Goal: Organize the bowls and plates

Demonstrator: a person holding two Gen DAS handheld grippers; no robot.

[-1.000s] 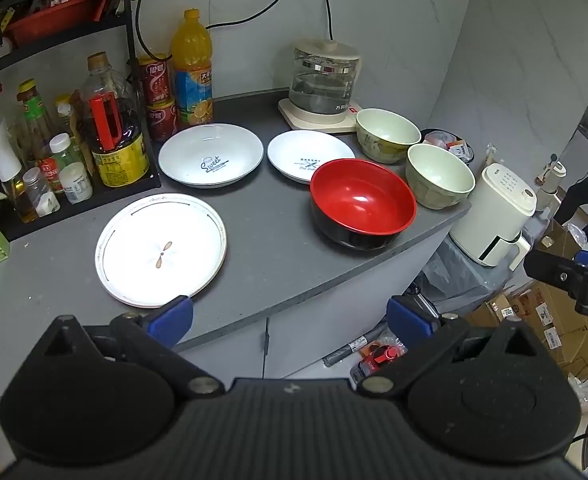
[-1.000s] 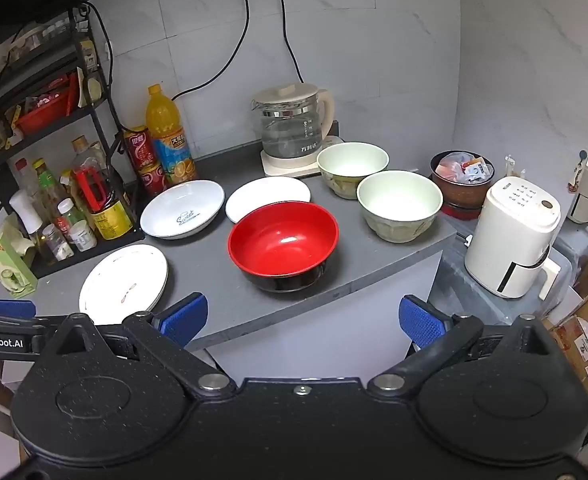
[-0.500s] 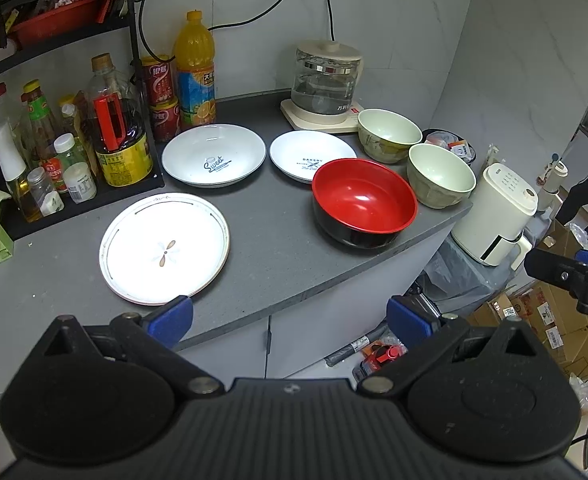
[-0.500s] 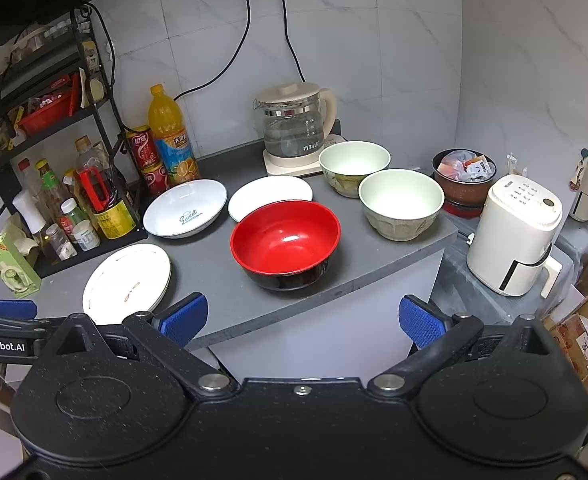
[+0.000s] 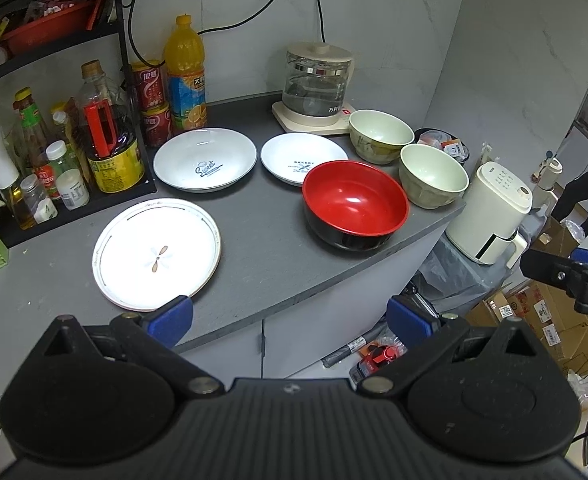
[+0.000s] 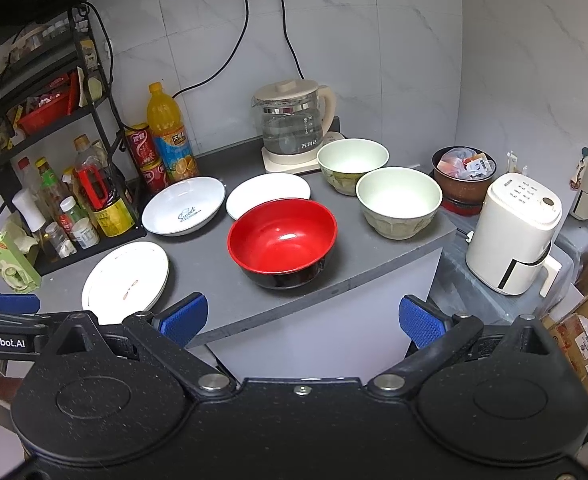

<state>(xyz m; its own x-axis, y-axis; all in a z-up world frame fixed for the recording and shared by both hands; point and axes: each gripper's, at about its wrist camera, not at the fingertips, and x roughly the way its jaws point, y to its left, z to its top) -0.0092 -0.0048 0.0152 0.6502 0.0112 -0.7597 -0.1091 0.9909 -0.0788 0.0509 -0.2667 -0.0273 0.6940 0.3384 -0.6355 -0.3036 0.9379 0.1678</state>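
On the grey counter (image 5: 262,248) lie a flat white plate (image 5: 156,254) at front left, a deep white plate with blue script (image 5: 205,165), a smaller white plate (image 5: 303,158), a red and black bowl (image 5: 355,204) and two pale green bowls (image 5: 381,135) (image 5: 433,175). The same dishes show in the right wrist view: the red bowl (image 6: 282,240), the flat plate (image 6: 126,276), the green bowls (image 6: 398,200) (image 6: 351,162). My left gripper (image 5: 288,318) is open and empty, short of the counter's front edge. My right gripper (image 6: 301,320) is open and empty, also short of the edge.
A glass kettle (image 5: 318,84) stands at the back. A black rack with bottles and cans (image 5: 74,152) fills the left side. A white appliance (image 5: 493,216) and a pot of packets (image 6: 463,178) sit right of the counter. Boxes lie on the floor at right.
Both grippers have drifted slightly closer to the counter. Nothing on the counter has moved.
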